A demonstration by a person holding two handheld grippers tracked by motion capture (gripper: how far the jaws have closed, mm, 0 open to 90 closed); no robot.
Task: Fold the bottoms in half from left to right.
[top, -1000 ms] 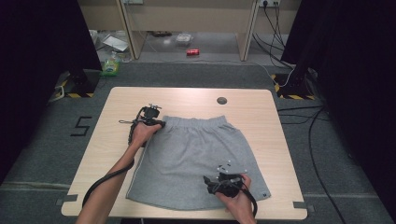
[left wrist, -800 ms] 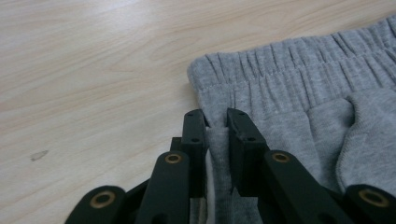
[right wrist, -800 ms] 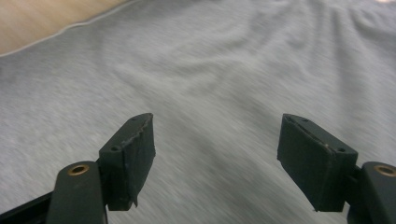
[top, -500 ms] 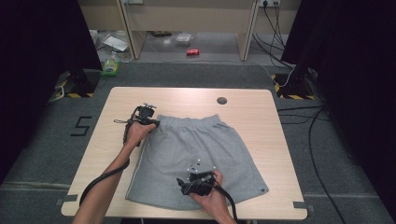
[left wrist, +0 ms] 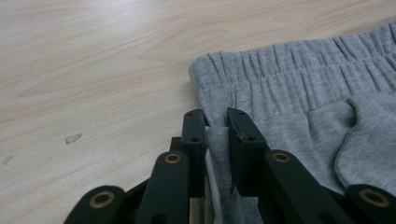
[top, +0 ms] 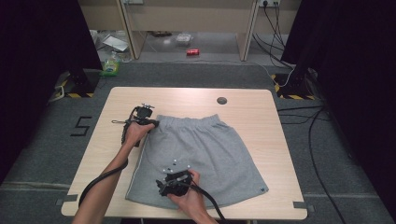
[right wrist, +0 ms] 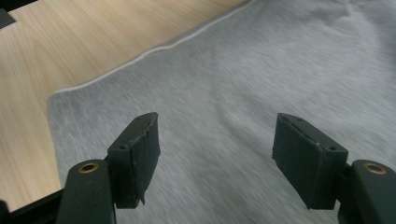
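While the grey shorts lie flat mid-table in the high view, the left gripper sits at their upper-left corner, the right gripper lower centre. Left gripper view — jaws pinching the waistband edge. Right gripper view — jaws spread wide over fabric.

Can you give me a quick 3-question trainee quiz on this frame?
1. True or false: the left hand-held gripper is shut on the grey shorts.
2. The right hand-held gripper is: A) open above the shorts, B) shut on the hem, C) resting on bare table.
3. Which part of the shorts lies farthest from the person?

Key: 1. True, on the side edge just below the waistband. 2. A. 3. The waistband.
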